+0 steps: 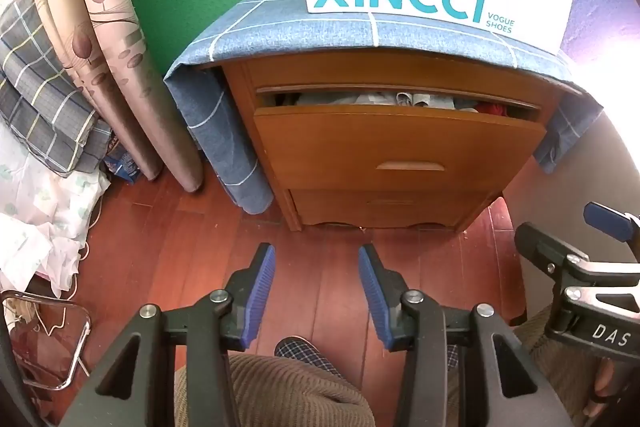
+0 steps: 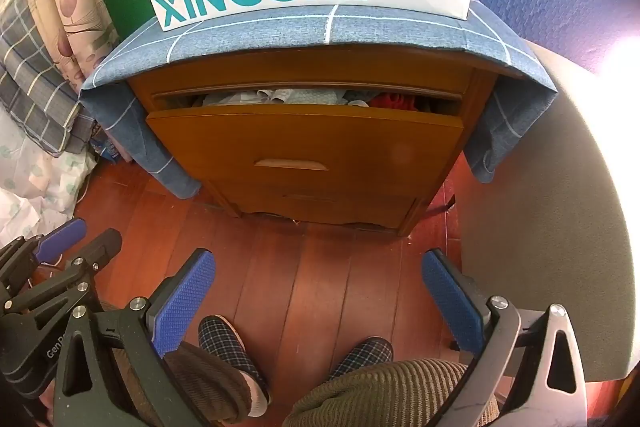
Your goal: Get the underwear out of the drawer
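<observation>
My left claw (image 1: pixel 316 259) hangs over the floor (image 1: pixel 320 287), jaws partly apart, gripping nothing. My right claw (image 2: pixel 320 267) gapes wide, empty too. Ahead and above both, the drawer (image 2: pixel 304 143) stands slightly open, the underwear (image 2: pixel 296 95) bundled inside.

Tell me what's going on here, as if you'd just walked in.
A person holds a gripper in each hand above the wooden floor, facing a wooden nightstand. Its top drawer is pulled out slightly, with folded clothes showing in the gap. The left gripper and the right gripper are both open and empty; nothing has been taken out yet.
</observation>
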### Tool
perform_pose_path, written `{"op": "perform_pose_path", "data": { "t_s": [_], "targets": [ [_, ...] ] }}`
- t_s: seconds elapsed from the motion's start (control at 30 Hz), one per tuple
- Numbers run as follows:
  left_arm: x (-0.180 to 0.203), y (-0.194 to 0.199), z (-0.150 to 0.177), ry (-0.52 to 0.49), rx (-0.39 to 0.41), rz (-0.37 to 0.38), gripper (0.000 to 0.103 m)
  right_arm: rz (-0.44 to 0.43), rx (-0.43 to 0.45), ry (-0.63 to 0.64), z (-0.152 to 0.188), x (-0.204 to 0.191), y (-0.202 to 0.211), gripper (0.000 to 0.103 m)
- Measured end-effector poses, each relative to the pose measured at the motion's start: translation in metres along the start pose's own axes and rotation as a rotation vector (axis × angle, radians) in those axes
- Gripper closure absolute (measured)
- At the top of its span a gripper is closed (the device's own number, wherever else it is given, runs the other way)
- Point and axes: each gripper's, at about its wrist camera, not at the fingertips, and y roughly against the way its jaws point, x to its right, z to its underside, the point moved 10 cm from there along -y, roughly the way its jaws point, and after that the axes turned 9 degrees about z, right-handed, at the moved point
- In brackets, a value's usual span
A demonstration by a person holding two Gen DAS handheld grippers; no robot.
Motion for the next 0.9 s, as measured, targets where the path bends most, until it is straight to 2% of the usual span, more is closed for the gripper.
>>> {"op": "perform_pose_path", "data": {
  "t_s": [0.9],
  "targets": [
    [0.0029,0.0004,0.0010,-0.005,-0.002,-0.010,0.059,0.000,0.003,-0.001,-0.0001,-0.0002,0.0005,0.001]
  ]
}}
